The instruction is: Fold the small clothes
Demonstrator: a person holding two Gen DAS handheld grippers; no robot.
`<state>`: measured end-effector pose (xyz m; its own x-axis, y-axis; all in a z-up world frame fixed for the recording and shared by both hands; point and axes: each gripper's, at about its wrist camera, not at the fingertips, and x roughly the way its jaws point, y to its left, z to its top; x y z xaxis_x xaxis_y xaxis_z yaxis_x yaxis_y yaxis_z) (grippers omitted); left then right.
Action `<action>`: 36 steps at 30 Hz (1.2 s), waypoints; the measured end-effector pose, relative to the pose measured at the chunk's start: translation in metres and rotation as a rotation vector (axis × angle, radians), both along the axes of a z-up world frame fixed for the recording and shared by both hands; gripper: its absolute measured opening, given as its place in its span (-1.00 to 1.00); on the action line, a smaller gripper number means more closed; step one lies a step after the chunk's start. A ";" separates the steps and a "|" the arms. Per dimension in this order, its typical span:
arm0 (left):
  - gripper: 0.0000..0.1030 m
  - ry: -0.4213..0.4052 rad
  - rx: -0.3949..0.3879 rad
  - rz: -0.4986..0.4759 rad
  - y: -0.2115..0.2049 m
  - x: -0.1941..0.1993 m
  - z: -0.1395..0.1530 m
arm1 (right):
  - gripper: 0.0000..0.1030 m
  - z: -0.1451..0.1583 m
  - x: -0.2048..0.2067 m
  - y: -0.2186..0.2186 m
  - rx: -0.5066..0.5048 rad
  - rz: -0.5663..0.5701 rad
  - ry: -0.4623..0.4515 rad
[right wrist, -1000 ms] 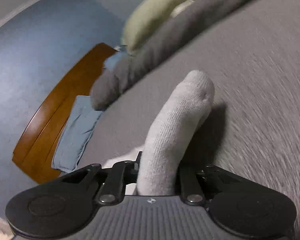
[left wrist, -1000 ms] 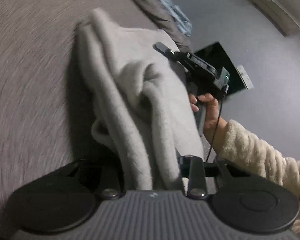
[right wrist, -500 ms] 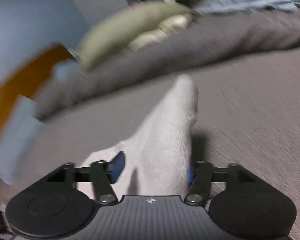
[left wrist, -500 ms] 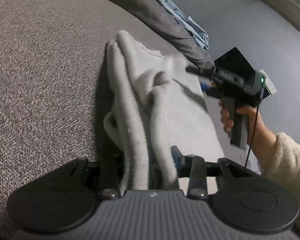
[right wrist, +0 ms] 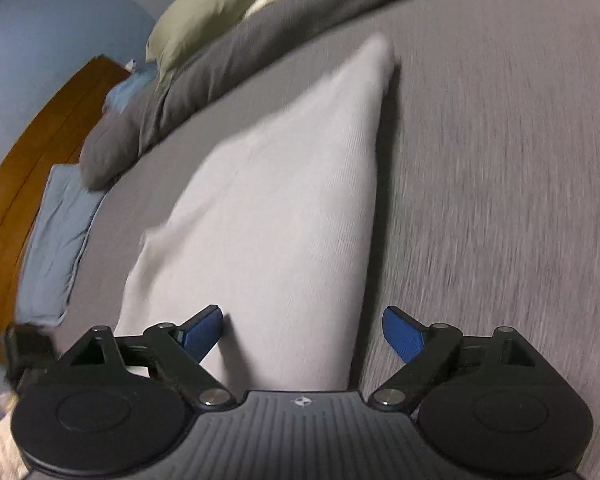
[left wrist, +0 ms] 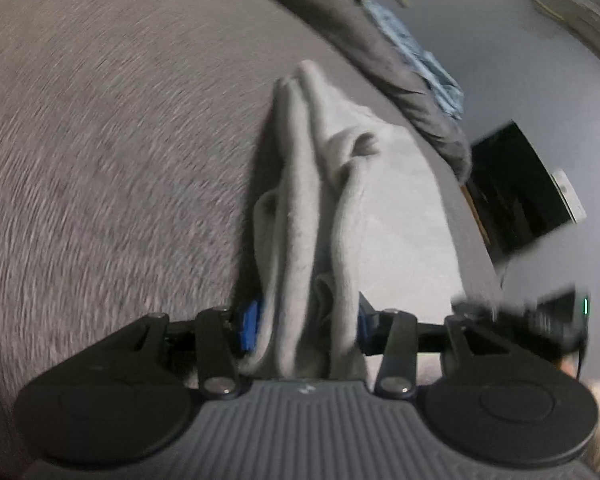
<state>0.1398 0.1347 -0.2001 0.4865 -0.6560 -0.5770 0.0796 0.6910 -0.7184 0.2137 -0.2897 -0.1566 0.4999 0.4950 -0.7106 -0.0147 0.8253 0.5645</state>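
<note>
A light grey knit garment point(left wrist: 380, 208) lies on the grey bed cover point(left wrist: 100, 160). Its near end is bunched in folds between the blue pads of my left gripper point(left wrist: 306, 322). Those jaws are opening, and the folds still touch both pads. In the right wrist view the same garment point(right wrist: 284, 200) lies flat, tapering to a point far ahead. My right gripper point(right wrist: 302, 330) stands wide over its near edge with its jaws still opening. Its pads are clear of the fabric. The right tool's body point(left wrist: 540, 316) shows as a dark blur in the left wrist view.
A dark grey duvet point(right wrist: 220, 64) and a green pillow point(right wrist: 212, 4) lie along the far side of the bed. Beyond them are a wooden bed frame point(right wrist: 32, 152) and a blue cloth point(right wrist: 56, 240). A black box point(left wrist: 516, 192) stands on the floor by the bed edge.
My right gripper let go of the garment and spread wide, and the fabric dropped flat onto the bed. The left jaws have widened around the bunched end. Both hands shifted.
</note>
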 end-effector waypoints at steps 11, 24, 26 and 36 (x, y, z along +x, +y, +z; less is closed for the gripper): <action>-0.21 -0.037 0.046 -0.123 -0.041 -0.046 0.048 | -0.32 0.044 -0.044 -0.005 0.078 -0.037 -0.035; -0.18 -0.063 0.168 -0.158 -0.037 -0.074 0.033 | 0.25 0.068 -0.069 0.044 -0.491 0.107 -0.111; -0.15 -0.070 0.176 -0.161 -0.037 -0.076 0.031 | 0.24 0.077 -0.082 0.055 -0.572 0.172 -0.184; -0.08 -0.173 0.187 -0.066 -0.042 -0.048 0.046 | 0.04 0.045 -0.076 0.086 -0.618 0.293 -0.238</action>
